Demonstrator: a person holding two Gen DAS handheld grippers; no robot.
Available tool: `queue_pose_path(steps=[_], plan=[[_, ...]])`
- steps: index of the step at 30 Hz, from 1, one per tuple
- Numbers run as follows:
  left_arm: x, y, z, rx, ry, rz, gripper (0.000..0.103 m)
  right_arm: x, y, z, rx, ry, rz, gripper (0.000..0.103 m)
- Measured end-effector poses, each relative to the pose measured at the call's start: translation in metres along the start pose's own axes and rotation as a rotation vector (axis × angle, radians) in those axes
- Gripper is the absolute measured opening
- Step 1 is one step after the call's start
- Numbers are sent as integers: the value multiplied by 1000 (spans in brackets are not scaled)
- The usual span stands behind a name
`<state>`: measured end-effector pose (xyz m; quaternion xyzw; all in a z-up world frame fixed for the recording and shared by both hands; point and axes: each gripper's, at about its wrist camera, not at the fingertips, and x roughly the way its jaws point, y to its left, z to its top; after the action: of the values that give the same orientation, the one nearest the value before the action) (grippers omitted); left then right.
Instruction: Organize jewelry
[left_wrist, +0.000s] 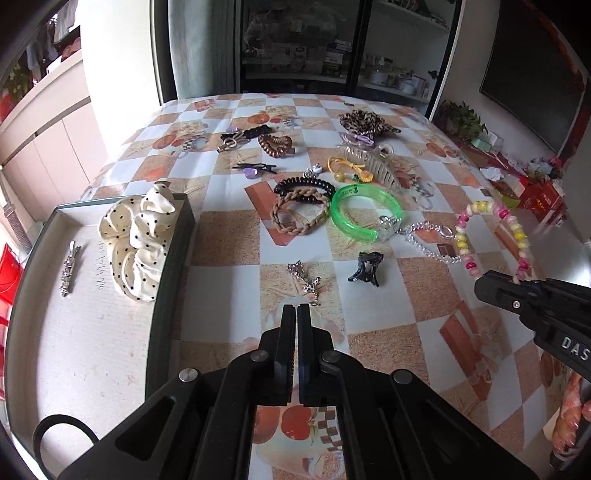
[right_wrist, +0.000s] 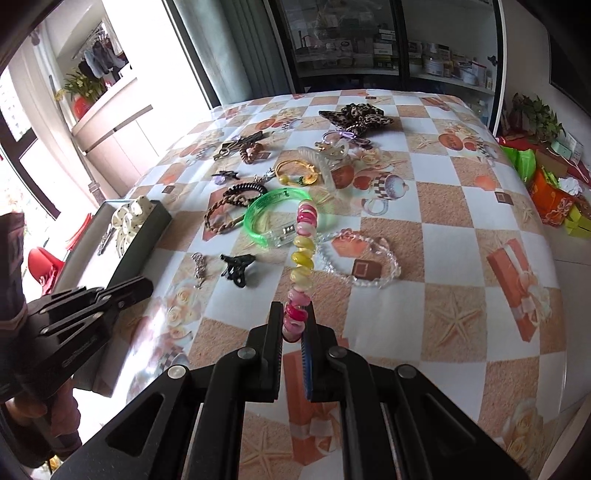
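My right gripper (right_wrist: 294, 314) is shut on a pink and yellow beaded bracelet (right_wrist: 303, 254) and holds it above the table; the bracelet also shows in the left wrist view (left_wrist: 491, 232), held by the right gripper (left_wrist: 495, 286). My left gripper (left_wrist: 297, 314) is shut and empty, just right of the grey tray (left_wrist: 173, 273). The tray holds a white dotted scrunchie (left_wrist: 138, 236) and a silver clip (left_wrist: 70, 267). A silver chain (left_wrist: 306, 282) lies just ahead of the left fingertips.
Loose on the checked tablecloth are a black claw clip (left_wrist: 365, 267), a green bangle (left_wrist: 364, 214), a clear bead bracelet (right_wrist: 360, 258), a braided band (left_wrist: 299, 214), black coil ties (left_wrist: 304, 184) and a leopard scrunchie (left_wrist: 364, 122). Boxes sit off the table's right edge (right_wrist: 554, 199).
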<state>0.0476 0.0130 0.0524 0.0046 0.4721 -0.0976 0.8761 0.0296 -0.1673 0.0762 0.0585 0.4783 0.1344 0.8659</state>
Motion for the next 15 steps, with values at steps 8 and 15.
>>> queue_pose_path(steps=[8, 15], plan=[[8, -9, 0, 45, -40, 94, 103, -1, -3, -4, 11, 1, 10, 9], [24, -27, 12, 81, -41, 116, 103, -1, -11, -6, 37, -5, 27, 9]])
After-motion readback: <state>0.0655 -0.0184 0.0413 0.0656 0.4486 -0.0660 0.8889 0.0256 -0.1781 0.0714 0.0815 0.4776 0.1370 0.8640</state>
